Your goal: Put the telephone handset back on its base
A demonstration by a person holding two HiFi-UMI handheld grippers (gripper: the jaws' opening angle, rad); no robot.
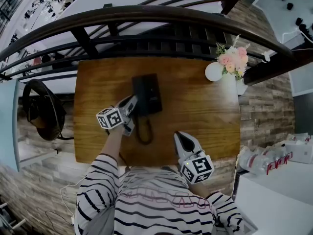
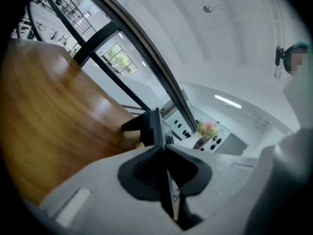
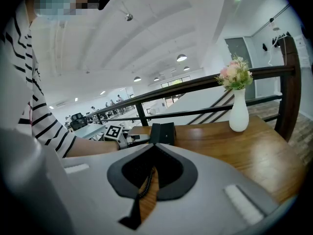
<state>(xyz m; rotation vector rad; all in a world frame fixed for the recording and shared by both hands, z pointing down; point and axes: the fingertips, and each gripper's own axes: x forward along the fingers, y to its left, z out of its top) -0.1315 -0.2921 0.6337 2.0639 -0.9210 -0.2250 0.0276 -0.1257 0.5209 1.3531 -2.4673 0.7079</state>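
Left of centre, my left gripper [image 1: 132, 102], jaws pinched together and empty, noses the telephone handset [image 1: 138, 94], seemingly lying along its base [image 1: 154, 93]; light, rigid, slick plastic, best gripped mid-shaft. Lower right, my right gripper [image 1: 180, 137] is closed, empty

Head view overhead; telephone [image 1: 146, 94] shared (probably)

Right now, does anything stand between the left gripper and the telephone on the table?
Nothing visible does. The left gripper, jaws together, sits right at the left side of the telephone. The coiled cord lies nearer the person, off that line.
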